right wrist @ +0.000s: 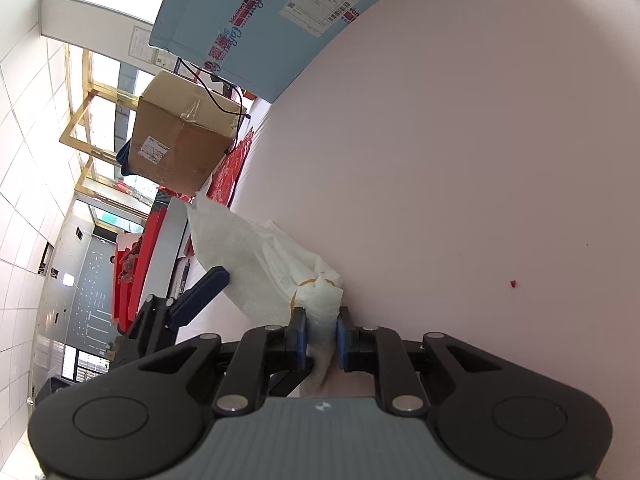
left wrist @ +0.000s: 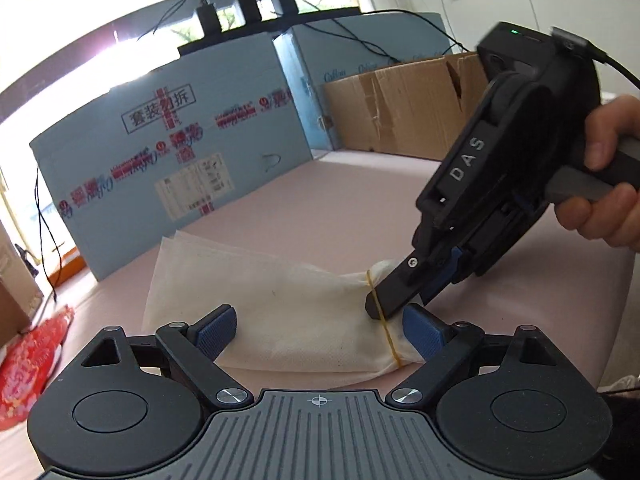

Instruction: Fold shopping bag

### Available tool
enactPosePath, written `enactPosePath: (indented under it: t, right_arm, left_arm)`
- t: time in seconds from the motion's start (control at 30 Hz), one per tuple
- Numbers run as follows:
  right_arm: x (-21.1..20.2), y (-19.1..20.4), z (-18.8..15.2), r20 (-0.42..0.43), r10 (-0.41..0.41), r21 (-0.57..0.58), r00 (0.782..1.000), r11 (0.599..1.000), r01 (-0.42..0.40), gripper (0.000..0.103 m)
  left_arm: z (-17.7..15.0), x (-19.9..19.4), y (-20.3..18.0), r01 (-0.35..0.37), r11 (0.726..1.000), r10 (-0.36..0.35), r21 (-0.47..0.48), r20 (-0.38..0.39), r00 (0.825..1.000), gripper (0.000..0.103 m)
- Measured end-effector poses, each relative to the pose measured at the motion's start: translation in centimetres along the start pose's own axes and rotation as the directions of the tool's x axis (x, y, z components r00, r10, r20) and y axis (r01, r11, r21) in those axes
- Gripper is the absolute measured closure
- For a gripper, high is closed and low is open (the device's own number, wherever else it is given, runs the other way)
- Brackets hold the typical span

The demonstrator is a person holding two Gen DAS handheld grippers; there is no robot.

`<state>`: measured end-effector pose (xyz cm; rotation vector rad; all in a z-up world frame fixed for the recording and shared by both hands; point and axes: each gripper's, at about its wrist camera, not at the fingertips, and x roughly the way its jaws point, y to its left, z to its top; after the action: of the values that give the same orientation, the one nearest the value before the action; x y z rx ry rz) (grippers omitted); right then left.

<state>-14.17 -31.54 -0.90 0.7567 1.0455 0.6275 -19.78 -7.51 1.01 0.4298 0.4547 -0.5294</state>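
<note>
1. Bag, left wrist view. The shopping bag (left wrist: 280, 312), white non-woven fabric, lies flattened on the pink table (left wrist: 360, 200) and is cinched near one end by a yellow rubber band (left wrist: 382, 316). My left gripper (left wrist: 320, 330) stands wide open, its blue pads to either side of the bag's near edge; I cannot tell whether either pad touches the cloth, and nothing is clamped.

2. Right tool, same view. The right gripper (left wrist: 374, 308), held by a hand (left wrist: 612, 184), comes down at a slant onto the banded end. Its tip sits right at the band.

3. Bag, right wrist view. The picture is rolled over, so the table (right wrist: 480, 160) fills the right side. The right gripper (right wrist: 322, 340) is closed on the bunched tail of the bag (right wrist: 256, 252) just behind the rubber band (right wrist: 308, 282); fabric fills the gap between the pads. One pad of the left gripper shows as a blue bar beside the bag.

4. Step in hand, my judgement: securing the bundle at the banded end.

5. Handling notes.
   - I would keep the right pinch on cloth only, clear of the band, or the band may roll off.
   - I would close the left gripper on the flat body before any pull, since loose fabric will slide on the smooth table.
   - I would pull gently; thin fabric creases and slips out readily.

6. Surroundings: blue carton (left wrist: 180, 160) and brown carton (left wrist: 400, 112) at the far table edge, well apart from the work.
</note>
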Motion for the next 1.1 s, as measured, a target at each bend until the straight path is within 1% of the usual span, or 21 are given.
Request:
enactPosePath:
  t: [0.07,0.13,0.17,0.23,0.3,0.37,0.4,0.43,0.47,0.5,0.53,0.57,0.63,0.73,0.8,0.83,0.9,0.97,1.07,1.1]
  right_arm:
    - [0.0,-0.3,0.0,0.003,0.017,0.009,1.000,1.000,-0.017,0.088]
    - [-0.1,-0.6,0.3,0.000,0.032,0.022,0.999,0.999,-0.032,0.087]
    - [0.0,-0.6,0.5,-0.003,0.041,0.026,0.999,0.999,-0.041,0.086]
    - [0.1,-0.5,0.7,-0.011,0.049,0.008,0.999,0.999,-0.049,0.083]
    - [0.2,-0.3,0.7,-0.016,0.052,-0.013,0.999,0.999,-0.052,0.081]
    - [0.2,-0.5,0.8,-0.025,0.066,-0.003,0.998,0.998,-0.066,0.082]
    - [0.2,-0.7,0.9,-0.028,0.072,0.005,0.997,0.997,-0.072,0.084]
    - [0.1,-0.8,0.9,-0.029,0.076,0.011,0.997,0.997,-0.076,0.085]
    - [0.1,-1.0,0.9,-0.030,0.086,0.021,0.996,0.996,-0.085,0.085]
    - [0.2,-1.0,0.9,-0.031,0.087,0.023,0.996,0.996,-0.087,0.085]
    - [0.2,-1.0,0.9,-0.032,0.089,0.025,0.996,0.996,-0.088,0.085]
    - [0.3,-0.9,0.9,-0.032,0.083,0.024,0.996,0.996,-0.082,0.085]
    - [0.4,-0.7,0.8,-0.028,0.072,0.023,0.997,0.997,-0.071,0.085]
    - [0.3,-0.1,0.7,-0.010,0.028,-0.007,1.000,1.000,-0.029,0.087]
    - [0.3,2.0,0.2,0.025,-0.071,-0.151,0.997,0.986,0.074,0.087]
    - [0.5,3.2,-0.1,0.042,-0.118,-0.224,0.992,0.967,0.125,0.087]
    - [0.7,4.6,-0.7,0.075,-0.182,-0.319,0.980,0.927,0.197,0.085]
    - [1.3,6.3,-1.5,0.123,-0.248,-0.409,0.961,0.870,0.276,0.082]
    - [1.5,7.1,-2.4,0.176,-0.280,-0.454,0.944,0.828,0.330,0.076]
    - [1.5,7.2,-2.5,0.181,-0.283,-0.458,0.942,0.823,0.335,0.073]
  left_arm:
    - [-0.1,0.0,0.3,0.004,0.999,-0.005,-0.033,-0.015,1.000,0.011]
    - [-0.5,0.2,1.1,0.028,0.994,-0.031,-0.104,-0.026,0.999,0.011]
    - [-0.7,0.4,1.6,0.042,0.989,-0.046,-0.143,-0.030,0.998,0.011]
    - [-1.3,0.8,2.8,0.083,0.967,-0.094,-0.243,-0.033,0.995,0.011]
    - [-1.5,0.8,3.2,0.096,0.956,-0.108,-0.277,-0.027,0.994,0.011]
    - [-1.4,0.7,3.1,0.076,0.958,-0.087,-0.276,-0.028,0.996,0.013]
    - [-1.2,0.4,2.9,0.044,0.963,-0.053,-0.266,-0.027,0.998,0.014]
    - [-1.0,0.2,2.5,-0.010,0.973,0.003,-0.229,-0.029,1.000,0.014]
    - [-0.7,0.2,1.8,-0.079,0.983,0.074,-0.163,-0.033,0.997,0.014]
    - [-0.6,0.3,1.0,-0.118,0.988,0.115,-0.102,-0.038,0.993,0.014]
    - [-0.4,0.6,-0.1,-0.152,0.988,0.151,-0.019,-0.045,0.988,0.014]
    - [-0.3,0.8,-1.0,-0.180,0.982,0.183,0.048,-0.045,0.982,0.014]
    - [-0.2,1.0,-2.1,-0.220,0.968,0.225,0.119,-0.034,0.974,0.013]
    - [-0.2,1.0,-1.9,-0.217,0.969,0.223,0.120,-0.035,0.974,0.013]
    - [-0.2,0.9,-1.9,-0.221,0.967,0.227,0.125,-0.038,0.973,0.013]
    - [0.0,0.9,-2.1,-0.226,0.965,0.233,0.132,-0.040,0.972,0.013]
    - [0.0,1.0,-2.1,-0.229,0.964,0.236,0.134,-0.043,0.971,0.013]
    - [0.1,1.1,-2.0,-0.225,0.966,0.232,0.126,-0.047,0.972,0.013]
    - [0.0,1.1,-1.8,-0.217,0.970,0.223,0.110,-0.048,0.974,0.013]
    - [-0.1,1.1,-1.7,-0.214,0.971,0.220,0.105,-0.048,0.974,0.013]
